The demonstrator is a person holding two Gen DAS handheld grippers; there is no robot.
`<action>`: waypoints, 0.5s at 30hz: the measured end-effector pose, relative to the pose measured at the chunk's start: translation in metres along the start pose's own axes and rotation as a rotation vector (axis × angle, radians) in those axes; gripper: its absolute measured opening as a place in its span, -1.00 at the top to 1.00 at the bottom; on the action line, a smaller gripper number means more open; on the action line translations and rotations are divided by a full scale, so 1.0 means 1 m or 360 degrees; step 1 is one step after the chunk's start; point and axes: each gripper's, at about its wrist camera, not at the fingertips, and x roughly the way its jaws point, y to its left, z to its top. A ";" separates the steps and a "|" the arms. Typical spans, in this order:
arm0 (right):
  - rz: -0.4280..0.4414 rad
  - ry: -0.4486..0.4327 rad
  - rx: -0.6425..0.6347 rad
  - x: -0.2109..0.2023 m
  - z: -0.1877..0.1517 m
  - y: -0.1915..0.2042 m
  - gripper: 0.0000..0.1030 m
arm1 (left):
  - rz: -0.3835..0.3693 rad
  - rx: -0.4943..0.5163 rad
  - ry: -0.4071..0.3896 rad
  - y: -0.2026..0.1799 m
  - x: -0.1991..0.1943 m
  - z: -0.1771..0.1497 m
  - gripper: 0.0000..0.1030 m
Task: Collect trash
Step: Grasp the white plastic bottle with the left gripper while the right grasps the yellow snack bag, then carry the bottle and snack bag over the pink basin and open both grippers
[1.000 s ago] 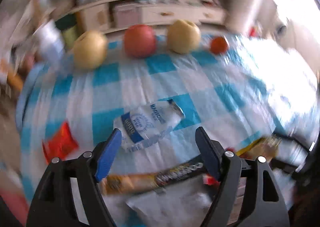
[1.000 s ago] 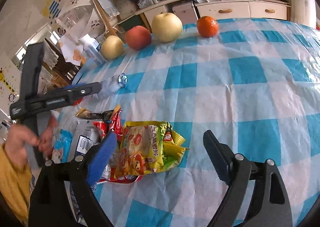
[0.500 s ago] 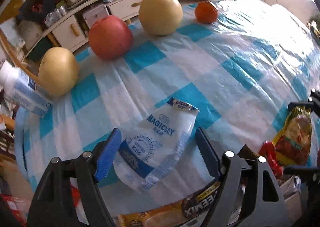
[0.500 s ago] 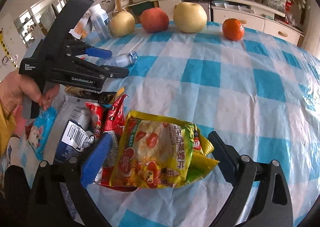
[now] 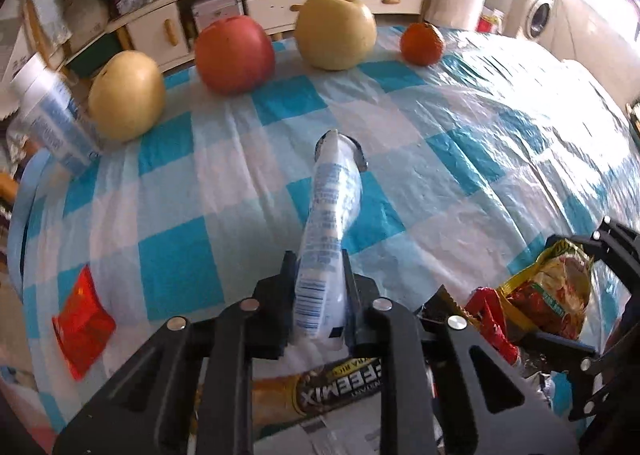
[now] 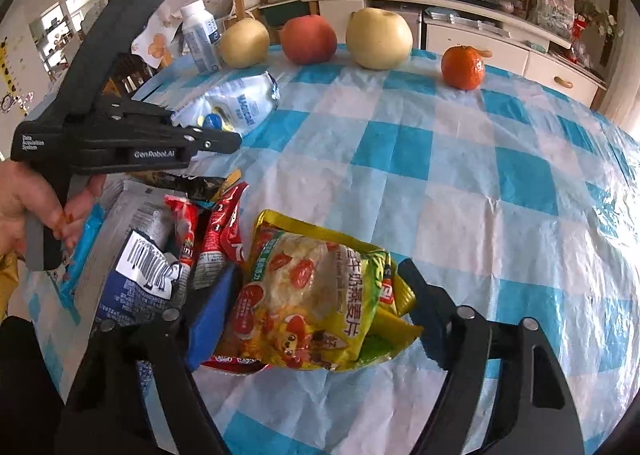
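Observation:
My left gripper (image 5: 316, 275) is shut on a white and blue pouch wrapper (image 5: 334, 191), squeezed narrow and standing on edge between the pads. The right wrist view shows the same left gripper (image 6: 234, 143) held by a person's hand, with the pouch (image 6: 244, 103) at its tip. My right gripper (image 6: 316, 295) straddles a yellow snack bag (image 6: 312, 295). Its jaws are closing, the blue pad and the black finger sit at the bag's two edges, and the bag still looks uncrushed. In the left wrist view the right gripper (image 5: 580, 291) is at the far right, around that bag (image 5: 560, 279).
A pear (image 6: 244, 43), red apple (image 6: 308, 39), yellow apple (image 6: 378, 39) and orange (image 6: 463, 67) line the table's far edge beside a white bottle (image 6: 200, 39). Red and silver wrappers (image 6: 192, 239) pile left of the bag. A red packet (image 5: 82, 327) and a coffee-mix stick (image 5: 340, 387) lie nearby.
The left jaws have shut on the white pouch, which went from lying flat to pinched on edge. The right jaws have narrowed around the yellow bag.

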 end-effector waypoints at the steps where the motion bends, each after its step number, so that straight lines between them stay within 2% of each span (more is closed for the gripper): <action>1: 0.0003 -0.0004 -0.0002 -0.001 0.000 0.000 -0.46 | 0.0002 -0.0031 -0.0015 0.001 -0.003 -0.002 0.59; 4: 0.0003 -0.0019 -0.0020 -0.003 0.000 0.002 -0.35 | 0.0002 -0.0111 -0.0083 0.004 -0.017 -0.009 0.59; 8: -0.0003 -0.0056 -0.0030 -0.009 -0.001 0.002 -0.09 | -0.0006 -0.0184 -0.0141 0.006 -0.036 -0.019 0.59; 15: -0.0019 -0.0082 0.0034 -0.014 -0.003 -0.010 -0.03 | -0.0029 -0.0314 -0.0258 0.007 -0.073 -0.046 0.59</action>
